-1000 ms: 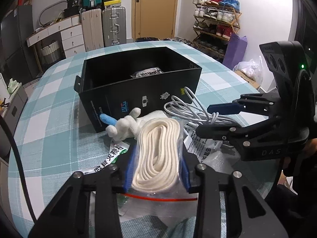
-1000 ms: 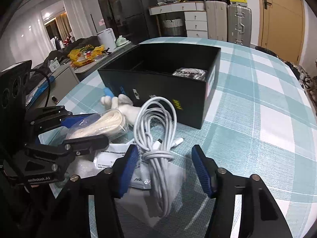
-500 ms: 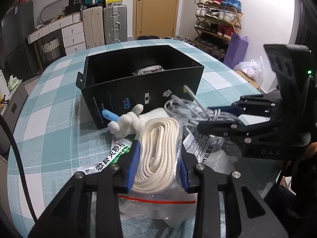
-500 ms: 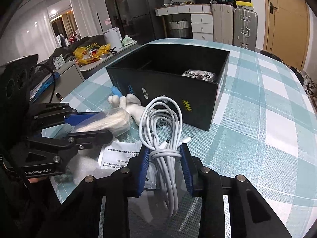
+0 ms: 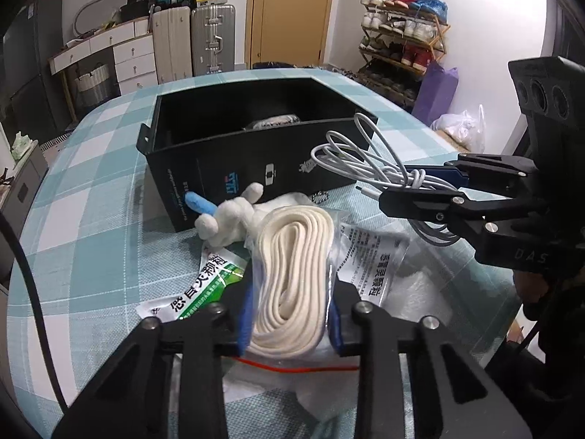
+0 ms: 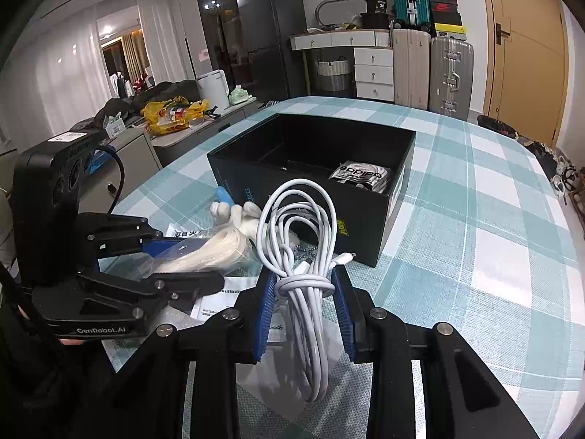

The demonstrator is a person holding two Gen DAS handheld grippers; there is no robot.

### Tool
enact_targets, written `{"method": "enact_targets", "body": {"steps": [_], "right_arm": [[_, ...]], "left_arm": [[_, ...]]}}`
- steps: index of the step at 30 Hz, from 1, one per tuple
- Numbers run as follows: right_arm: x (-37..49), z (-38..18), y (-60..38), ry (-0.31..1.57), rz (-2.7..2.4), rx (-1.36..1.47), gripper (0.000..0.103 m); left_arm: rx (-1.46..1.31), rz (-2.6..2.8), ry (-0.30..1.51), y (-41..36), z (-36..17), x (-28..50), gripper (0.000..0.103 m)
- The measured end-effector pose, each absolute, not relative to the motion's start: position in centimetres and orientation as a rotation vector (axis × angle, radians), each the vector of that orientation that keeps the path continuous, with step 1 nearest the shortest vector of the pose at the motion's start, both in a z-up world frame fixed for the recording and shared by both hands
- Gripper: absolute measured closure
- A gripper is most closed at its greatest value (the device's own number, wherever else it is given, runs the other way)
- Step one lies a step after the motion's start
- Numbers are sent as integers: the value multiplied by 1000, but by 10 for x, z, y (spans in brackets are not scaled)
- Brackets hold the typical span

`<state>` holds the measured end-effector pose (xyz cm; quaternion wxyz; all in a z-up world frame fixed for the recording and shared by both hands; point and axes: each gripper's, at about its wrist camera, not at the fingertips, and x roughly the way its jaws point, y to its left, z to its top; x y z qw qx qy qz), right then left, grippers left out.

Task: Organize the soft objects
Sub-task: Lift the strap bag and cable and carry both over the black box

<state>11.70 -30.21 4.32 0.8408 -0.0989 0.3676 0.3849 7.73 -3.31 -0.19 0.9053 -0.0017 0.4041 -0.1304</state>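
My left gripper (image 5: 292, 314) is shut on a clear bag of coiled cream rope (image 5: 292, 274) and holds it above the table; it also shows in the right wrist view (image 6: 208, 252). My right gripper (image 6: 303, 303) is shut on a bundle of white cable (image 6: 303, 241), lifted off the table; the cable also shows in the left wrist view (image 5: 365, 168). A black open box (image 5: 256, 161) stands just ahead, with one packet (image 6: 360, 177) inside. A white plush toy (image 5: 230, 216) lies against the box front.
Medicine sachets (image 5: 197, 292) and printed leaflets (image 5: 373, 259) lie on the checked tablecloth (image 6: 475, 219) under the grippers. Bubble wrap (image 5: 413, 300) lies at right. Suitcases, drawers and a shoe rack stand beyond the table.
Both grippers closed on their loads and lifted them: the left on the rope bag, the right on the cable bundle, which now hangs above the table nearer the box.
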Motion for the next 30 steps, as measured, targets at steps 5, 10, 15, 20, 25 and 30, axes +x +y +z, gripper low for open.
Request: {"method": "enact_targets", "body": {"steps": [5, 10, 15, 20, 25, 30], "right_arm": [[115, 53, -307, 742, 822, -184, 72], [114, 63, -311, 709, 827, -153, 72], [115, 69, -313, 694, 824, -132, 72], [116, 77, -316, 680, 805, -100, 72], [117, 89, -321, 667, 773, -69, 72], [118, 103, -321, 651, 767, -31, 72]], "left_arm": [[-25, -276, 787, -31, 11, 70, 76], [-40, -272, 750, -28, 24, 68, 76], [-44, -258, 706, -23, 38, 68, 76], [-40, -236, 668, -16, 52, 76, 76], [-48, -209, 642, -9, 61, 90, 76], [-48, -189, 623, -5, 69, 101, 76]]}}
